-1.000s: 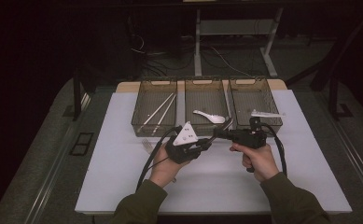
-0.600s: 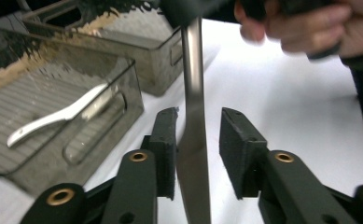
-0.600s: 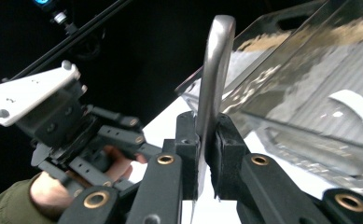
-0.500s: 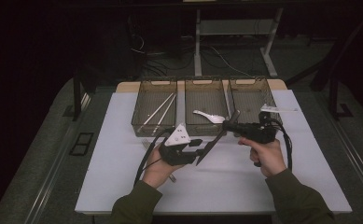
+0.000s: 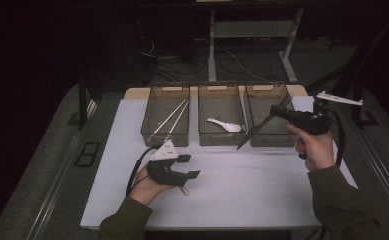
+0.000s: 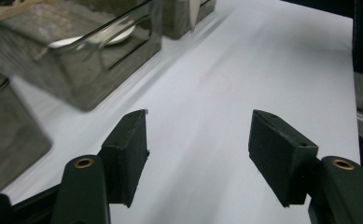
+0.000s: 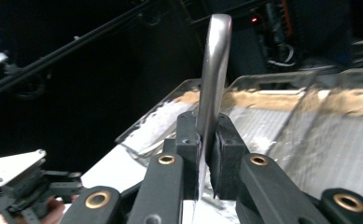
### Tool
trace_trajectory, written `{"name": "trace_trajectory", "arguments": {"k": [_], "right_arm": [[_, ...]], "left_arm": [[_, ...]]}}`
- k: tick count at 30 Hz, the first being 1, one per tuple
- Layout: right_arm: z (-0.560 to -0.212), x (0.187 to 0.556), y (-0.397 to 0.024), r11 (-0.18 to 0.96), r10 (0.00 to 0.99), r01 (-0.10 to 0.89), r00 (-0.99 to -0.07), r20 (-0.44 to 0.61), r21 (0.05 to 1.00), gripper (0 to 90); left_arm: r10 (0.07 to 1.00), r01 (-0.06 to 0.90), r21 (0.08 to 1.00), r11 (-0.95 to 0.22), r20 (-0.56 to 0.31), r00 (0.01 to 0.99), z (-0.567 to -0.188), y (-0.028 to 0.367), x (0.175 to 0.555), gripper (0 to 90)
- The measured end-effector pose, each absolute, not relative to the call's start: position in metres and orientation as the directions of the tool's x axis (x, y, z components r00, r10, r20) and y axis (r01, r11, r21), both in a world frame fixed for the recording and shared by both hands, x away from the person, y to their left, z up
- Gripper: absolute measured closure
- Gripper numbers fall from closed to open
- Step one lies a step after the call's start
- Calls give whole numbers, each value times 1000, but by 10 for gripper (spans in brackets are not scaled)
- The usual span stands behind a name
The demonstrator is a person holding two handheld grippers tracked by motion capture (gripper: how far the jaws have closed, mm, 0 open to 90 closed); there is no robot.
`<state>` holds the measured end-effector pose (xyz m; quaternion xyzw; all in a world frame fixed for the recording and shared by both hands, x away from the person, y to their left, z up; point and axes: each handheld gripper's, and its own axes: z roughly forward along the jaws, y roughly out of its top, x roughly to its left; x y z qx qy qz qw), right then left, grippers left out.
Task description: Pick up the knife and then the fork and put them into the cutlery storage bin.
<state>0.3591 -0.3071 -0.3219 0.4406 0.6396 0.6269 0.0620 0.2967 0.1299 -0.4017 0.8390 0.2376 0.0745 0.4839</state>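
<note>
Knife (image 7: 215,65) being clamped between right gripper (image 7: 206,140) pads, above rightmost bin (image 5: 268,112). Left gripper (image 6: 198,140) jaws just opening, being held apart, empty, near-left of that bin.

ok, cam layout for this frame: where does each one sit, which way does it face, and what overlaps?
High view: above the person's side, looking forward and down on the table and three bins; shows both forearms, left gripper open, right gripper shut on a knife.
Left gripper view: on the left gripper, looking low across the white table toward the middle bin; jaws apart, nothing between them.
Right gripper view: on the right gripper, facing the bins; jaws clamp the knife.
Shared: the spoon in the middle bin shows in the high and left gripper views.
</note>
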Motion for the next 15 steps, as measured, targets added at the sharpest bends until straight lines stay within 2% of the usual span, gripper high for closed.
{"name": "trace_trajectory", "arguments": {"k": [12, 15], "right_arm": [[-290, 375, -343, -153, 758, 438, -522, 390, 886, 828], [-292, 386, -349, -146, 783, 447, -493, 379, 883, 828]], "left_arm": [[537, 374, 843, -388, -123, 834, -413, 173, 284, 209], [538, 380, 840, -388, -128, 833, -415, 175, 284, 205]]}}
